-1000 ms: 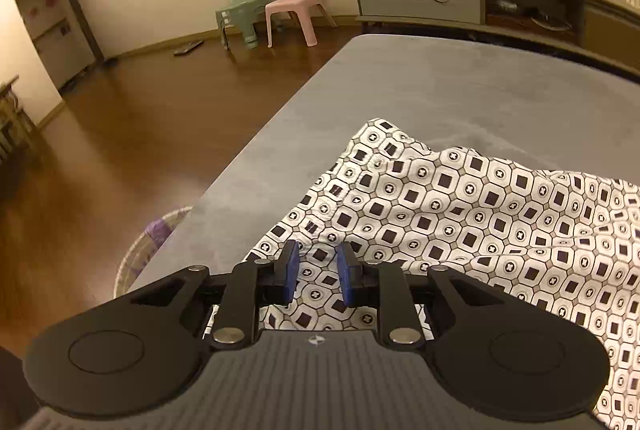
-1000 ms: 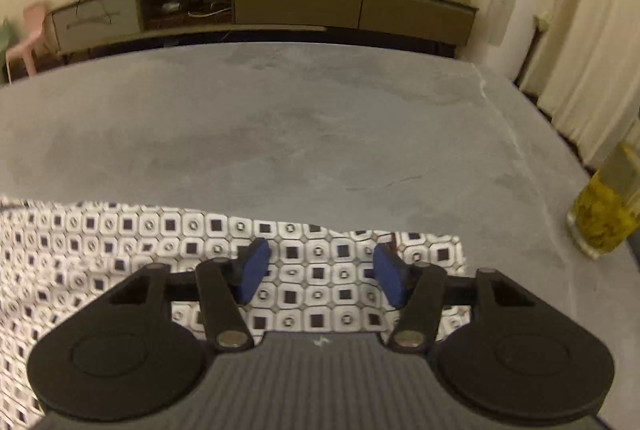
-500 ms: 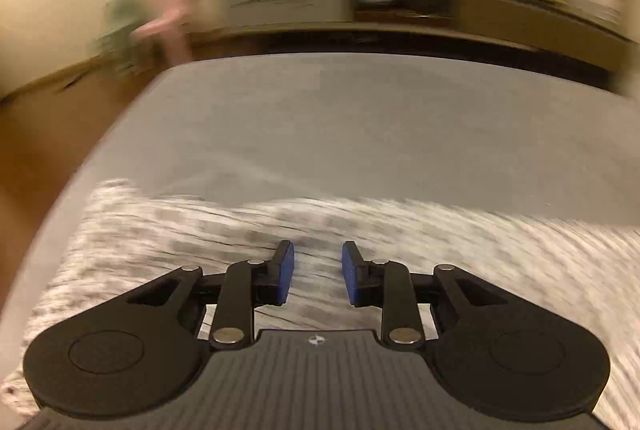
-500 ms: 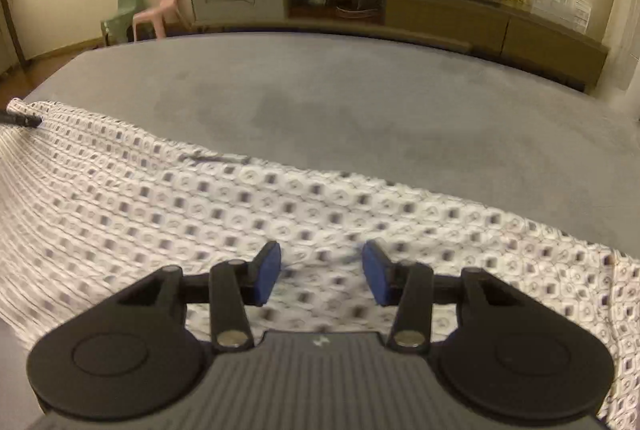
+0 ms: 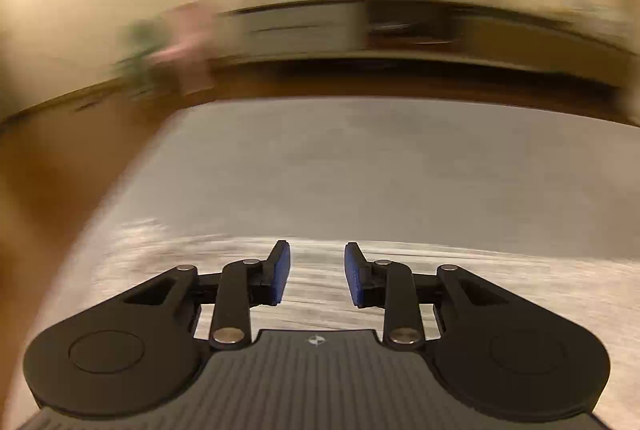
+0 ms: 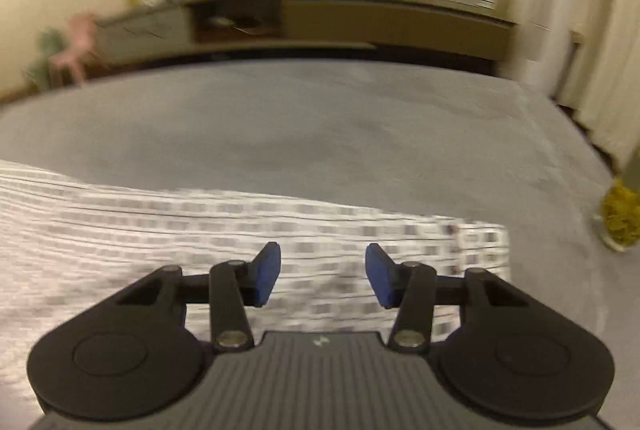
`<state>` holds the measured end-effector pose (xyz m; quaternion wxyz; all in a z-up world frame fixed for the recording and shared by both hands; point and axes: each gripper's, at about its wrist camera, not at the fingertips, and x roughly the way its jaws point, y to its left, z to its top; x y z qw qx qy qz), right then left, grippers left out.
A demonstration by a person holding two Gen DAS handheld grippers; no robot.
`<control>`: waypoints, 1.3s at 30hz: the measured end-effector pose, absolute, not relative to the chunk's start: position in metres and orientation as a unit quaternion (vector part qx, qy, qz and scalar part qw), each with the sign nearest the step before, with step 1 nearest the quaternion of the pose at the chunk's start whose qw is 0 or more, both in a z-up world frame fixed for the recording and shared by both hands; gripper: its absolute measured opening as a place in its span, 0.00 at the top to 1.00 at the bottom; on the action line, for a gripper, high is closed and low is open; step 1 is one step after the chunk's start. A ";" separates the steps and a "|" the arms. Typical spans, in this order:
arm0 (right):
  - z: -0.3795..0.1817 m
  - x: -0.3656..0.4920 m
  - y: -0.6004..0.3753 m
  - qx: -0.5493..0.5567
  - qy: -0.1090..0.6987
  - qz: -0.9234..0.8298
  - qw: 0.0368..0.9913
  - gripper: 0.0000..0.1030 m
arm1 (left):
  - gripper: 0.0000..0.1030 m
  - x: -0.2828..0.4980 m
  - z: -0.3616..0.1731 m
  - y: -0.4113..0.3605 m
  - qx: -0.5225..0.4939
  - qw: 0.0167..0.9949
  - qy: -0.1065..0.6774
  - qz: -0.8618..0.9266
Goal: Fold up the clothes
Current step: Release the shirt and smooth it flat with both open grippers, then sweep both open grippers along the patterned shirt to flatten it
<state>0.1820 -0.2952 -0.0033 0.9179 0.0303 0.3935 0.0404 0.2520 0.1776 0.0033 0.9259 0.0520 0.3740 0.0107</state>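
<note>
Patterned cloth garment (image 6: 200, 230) lies on a matt grey fabric surface (image 6: 320, 126); matt black plastic tongs (image 6: 323, 272).

A white cloth (image 6: 200, 230) printed with small dark squares is spread on a grey surface (image 6: 320, 130); blue pads (image 6: 266, 272) are carried on black fingers.

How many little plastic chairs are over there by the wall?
2, side by side against the far wall, left of the long cabinet: a pink chair and a green chair just left of it. Both are blurred; others may be out of view.
</note>
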 end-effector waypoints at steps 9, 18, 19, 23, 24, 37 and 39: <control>-0.020 0.156 -0.250 -0.066 0.415 0.151 0.895 0.53 | 0.61 0.264 -0.031 0.093 0.111 0.904 0.412 -0.031; -0.013 0.117 -0.330 -0.074 0.464 0.113 0.876 0.52 | 0.57 0.257 -0.018 0.067 0.135 0.910 0.391 0.034; -0.014 0.112 -0.331 -0.079 0.456 0.108 0.880 0.56 | 0.57 0.250 -0.011 0.054 0.128 0.913 0.388 0.002; 0.002 0.120 -0.304 -0.043 0.393 0.133 0.909 0.56 | 0.56 0.217 0.005 -0.008 0.112 0.906 0.387 -0.131; 0.002 0.129 -0.295 -0.041 0.386 0.140 0.911 0.56 | 0.56 0.209 0.003 -0.023 0.113 0.899 0.393 -0.158; -0.015 0.166 -0.361 -0.049 0.415 -0.061 0.906 0.58 | 0.54 0.202 -0.026 -0.006 0.133 0.878 0.421 -0.183; -0.007 0.157 -0.345 -0.062 0.400 -0.050 0.913 0.60 | 0.54 0.202 -0.017 0.019 0.119 0.888 0.414 -0.162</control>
